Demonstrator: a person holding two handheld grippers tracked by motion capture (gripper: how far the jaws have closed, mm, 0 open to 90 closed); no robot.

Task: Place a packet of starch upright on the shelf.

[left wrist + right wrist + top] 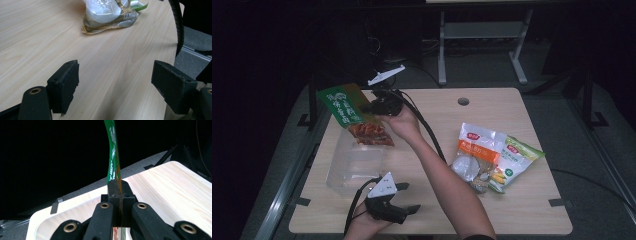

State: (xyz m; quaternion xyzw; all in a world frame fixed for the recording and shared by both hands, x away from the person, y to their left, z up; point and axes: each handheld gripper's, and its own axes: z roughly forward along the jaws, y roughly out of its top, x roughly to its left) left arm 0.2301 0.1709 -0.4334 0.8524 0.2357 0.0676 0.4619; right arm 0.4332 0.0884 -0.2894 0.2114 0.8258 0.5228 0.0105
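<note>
Hanging green snack bag (354, 114) above clear bin (354, 165).

Bare counter (432, 197) lies open across the lower middle of the high view. A clear tub (353, 165) blocks the left side, and two snack bags (492, 156) crowd the right. The forearm (447, 182) slants between them.

The green snack packet (347, 107), at ten o'clock in the high view, carries large pale characters too blurred to read. The two packets (492, 156) at three o'clock bear small red and green labels, also illegible. A barcode patch on the near packet (110, 15) cannot be read.
</note>
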